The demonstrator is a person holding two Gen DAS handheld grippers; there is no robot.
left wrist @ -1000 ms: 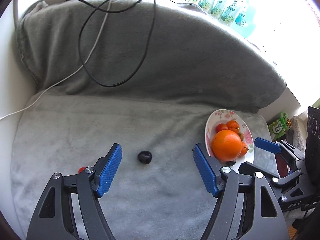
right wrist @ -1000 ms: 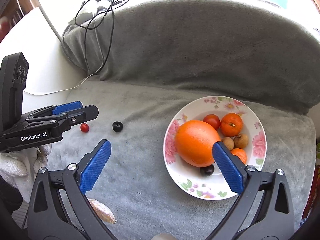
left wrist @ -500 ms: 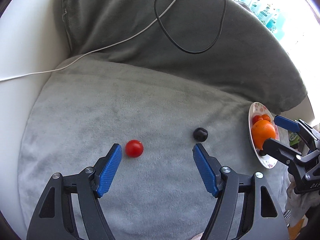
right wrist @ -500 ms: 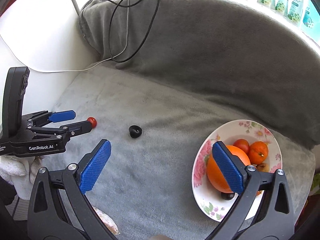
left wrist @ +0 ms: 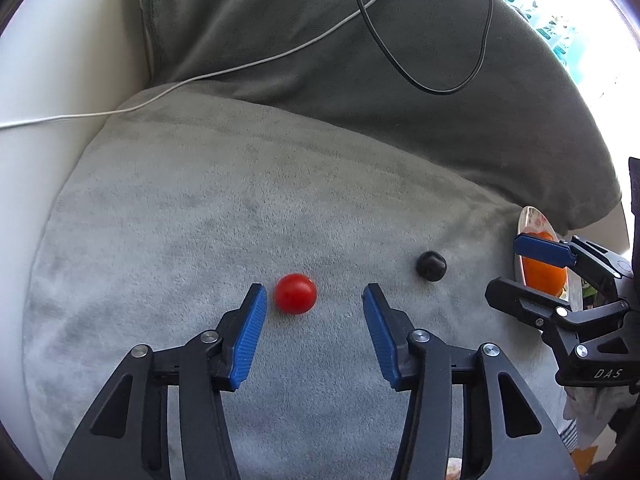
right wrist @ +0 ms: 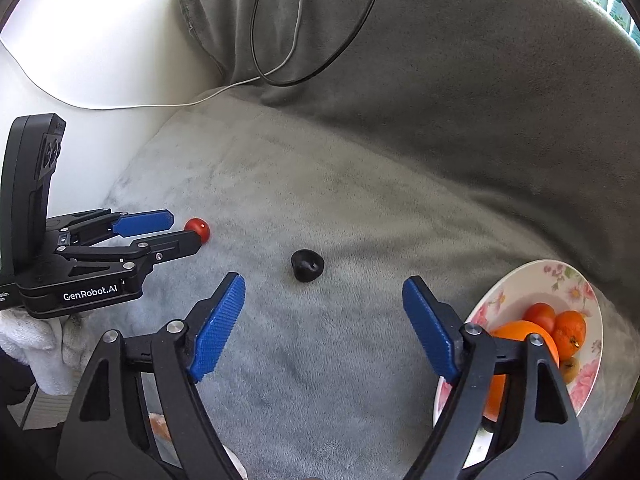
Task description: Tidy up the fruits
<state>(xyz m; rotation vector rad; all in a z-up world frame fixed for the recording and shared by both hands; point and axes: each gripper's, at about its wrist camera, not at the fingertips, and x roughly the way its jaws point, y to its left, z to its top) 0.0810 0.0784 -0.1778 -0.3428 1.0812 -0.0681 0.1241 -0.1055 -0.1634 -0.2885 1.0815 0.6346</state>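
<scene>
A red cherry tomato lies on the grey cushion, just inside the tips of my left gripper, near its left pad and untouched. The jaws are closing. A small dark fruit lies a little beyond the tips of my right gripper; those jaws are closing too, with nothing between the pads. A flowered plate at the right holds a large orange, a tomato and small oranges. The right wrist view shows the left gripper at the tomato.
A black cable and a white cable lie over the grey back cushion. A white surface borders the cushion on the left. A white cloth-covered hand holds the left gripper.
Both grippers' jaws have narrowed. The left gripper has come down close to the tomato. The right gripper has swung left from the plate toward the dark fruit.
</scene>
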